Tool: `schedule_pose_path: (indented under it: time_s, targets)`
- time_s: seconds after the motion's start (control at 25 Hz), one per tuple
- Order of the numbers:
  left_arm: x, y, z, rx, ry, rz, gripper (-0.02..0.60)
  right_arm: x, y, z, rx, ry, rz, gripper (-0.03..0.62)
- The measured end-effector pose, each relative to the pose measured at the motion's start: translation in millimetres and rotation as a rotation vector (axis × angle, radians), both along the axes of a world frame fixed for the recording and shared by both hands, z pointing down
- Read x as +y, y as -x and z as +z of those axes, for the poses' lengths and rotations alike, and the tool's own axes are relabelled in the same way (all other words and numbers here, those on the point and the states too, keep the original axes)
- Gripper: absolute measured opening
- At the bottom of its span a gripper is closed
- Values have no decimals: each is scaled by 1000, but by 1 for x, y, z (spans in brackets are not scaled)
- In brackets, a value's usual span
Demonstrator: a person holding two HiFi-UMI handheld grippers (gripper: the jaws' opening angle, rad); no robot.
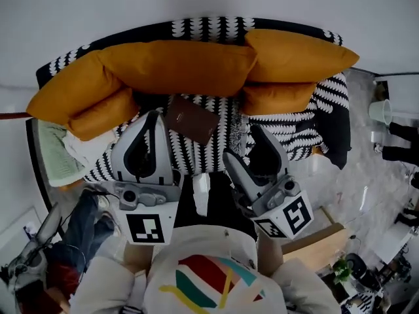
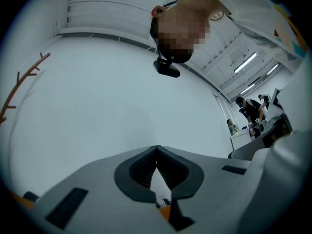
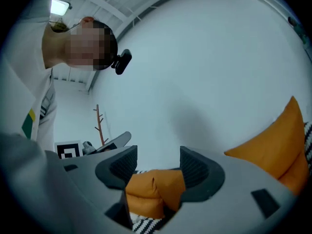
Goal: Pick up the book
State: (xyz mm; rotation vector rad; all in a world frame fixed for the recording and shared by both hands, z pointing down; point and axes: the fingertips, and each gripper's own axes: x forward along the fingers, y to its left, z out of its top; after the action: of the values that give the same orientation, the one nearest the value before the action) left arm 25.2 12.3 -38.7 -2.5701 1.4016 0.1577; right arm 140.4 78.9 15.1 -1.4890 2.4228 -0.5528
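A brown book (image 1: 190,119) lies flat on the black-and-white patterned sofa (image 1: 288,133), just below the long orange cushions (image 1: 177,64). My left gripper (image 1: 154,116) hovers over the seat with its tip just left of the book; in the left gripper view its jaws (image 2: 156,151) meet at the tips with nothing between them, against a bare white wall. My right gripper (image 1: 241,141) is to the book's right and nearer me. In the right gripper view it (image 3: 158,162) stands open, with an orange cushion (image 3: 155,188) showing through the gap. Neither gripper view shows the book.
A pale green blanket (image 1: 55,157) lies on the sofa's left end. A small white object (image 1: 201,192) sits between the grippers near me. A wooden box (image 1: 322,244) stands at the right. People (image 2: 251,108) stand far off, and a coat stand (image 3: 100,126) is by the wall.
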Motion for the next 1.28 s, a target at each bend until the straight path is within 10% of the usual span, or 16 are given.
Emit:
schedule_pose_path:
  time_s: [0.64, 1.28]
  targets:
    - [-21, 13, 302, -46, 238, -41, 3, 30, 11, 465, -234, 784, -40, 259]
    - [-20, 17, 350, -91, 294, -63, 3, 51, 31, 569, -379, 1038, -81, 258]
